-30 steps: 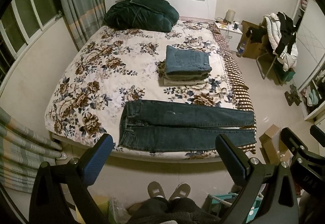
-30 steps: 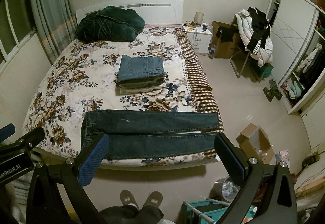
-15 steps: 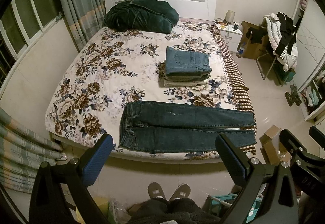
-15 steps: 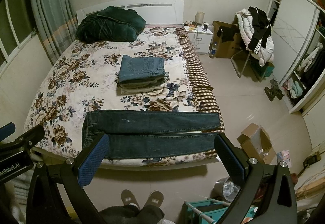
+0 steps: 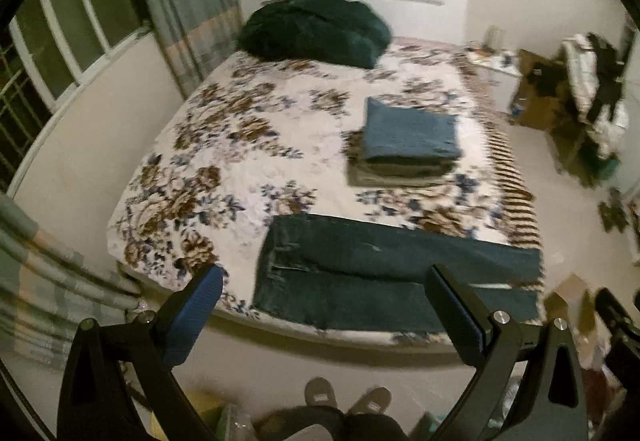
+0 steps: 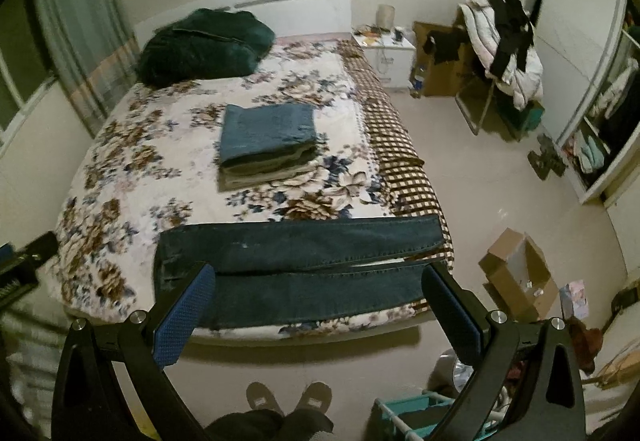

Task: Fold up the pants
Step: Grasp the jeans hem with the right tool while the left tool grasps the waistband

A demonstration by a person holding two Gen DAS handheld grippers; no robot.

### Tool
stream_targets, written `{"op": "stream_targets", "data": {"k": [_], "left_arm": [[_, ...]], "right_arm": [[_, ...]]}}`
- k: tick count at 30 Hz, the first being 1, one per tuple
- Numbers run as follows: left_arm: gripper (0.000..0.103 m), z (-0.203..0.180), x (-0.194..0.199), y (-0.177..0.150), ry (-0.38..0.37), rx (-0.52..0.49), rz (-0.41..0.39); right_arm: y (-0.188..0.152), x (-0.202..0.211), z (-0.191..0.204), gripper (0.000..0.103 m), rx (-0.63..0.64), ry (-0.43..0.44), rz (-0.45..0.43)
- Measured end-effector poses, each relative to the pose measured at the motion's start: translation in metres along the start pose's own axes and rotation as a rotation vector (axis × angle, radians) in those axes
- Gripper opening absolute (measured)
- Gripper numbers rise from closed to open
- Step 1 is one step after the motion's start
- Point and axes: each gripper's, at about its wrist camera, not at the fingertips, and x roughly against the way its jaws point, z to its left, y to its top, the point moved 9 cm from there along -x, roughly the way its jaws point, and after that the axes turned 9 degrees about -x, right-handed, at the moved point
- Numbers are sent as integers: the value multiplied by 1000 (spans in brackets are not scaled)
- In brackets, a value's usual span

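Dark jeans (image 6: 296, 265): flat along the bed's (image 6: 132, 177) near edge, legs rightward. Folded stack (image 6: 268, 145): mid-bed. Left hand-held gripper (image 5: 324, 305) and right hand-held gripper (image 6: 316, 305): both spread, empty. Open cardboard box (image 6: 516, 273): contents unclear. No legible writing.

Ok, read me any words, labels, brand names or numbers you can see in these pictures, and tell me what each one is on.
No text can be read in either view.
Headboard: a small dark mark at its top right corner, too small to read.
Cardboard box by the nightstand: any print is too blurred to read.
Jeans spread on the bed: no label shows.
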Motion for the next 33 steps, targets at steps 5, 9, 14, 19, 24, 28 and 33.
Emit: {"op": "stream_targets", "data": {"k": [5, 9, 14, 19, 24, 28, 33], "left_arm": [[103, -6, -108, 9, 4, 28, 153], [103, -15, -202, 3, 11, 51, 293], [103, -33, -343, -6, 14, 78, 489], [103, -43, -461, -18, 15, 163, 654], [103, -52, -552, -31, -4, 274, 773], [96, -62, -584, -54, -7, 310, 836], [57, -60, -572, -68, 10, 392, 789]], "right_arm": [[23, -120, -16, 103, -63, -89, 75], [31, -235, -38, 103, -143, -129, 183], [35, -382, -68, 103, -255, -226, 293], [21, -521, -101, 103, -430, -263, 452], [-6, -624, -144, 103, -637, -293, 577], [-26, -669, -170, 103, -740, -325, 622], [-43, -705, -181, 53, -793, -311, 624]]}}
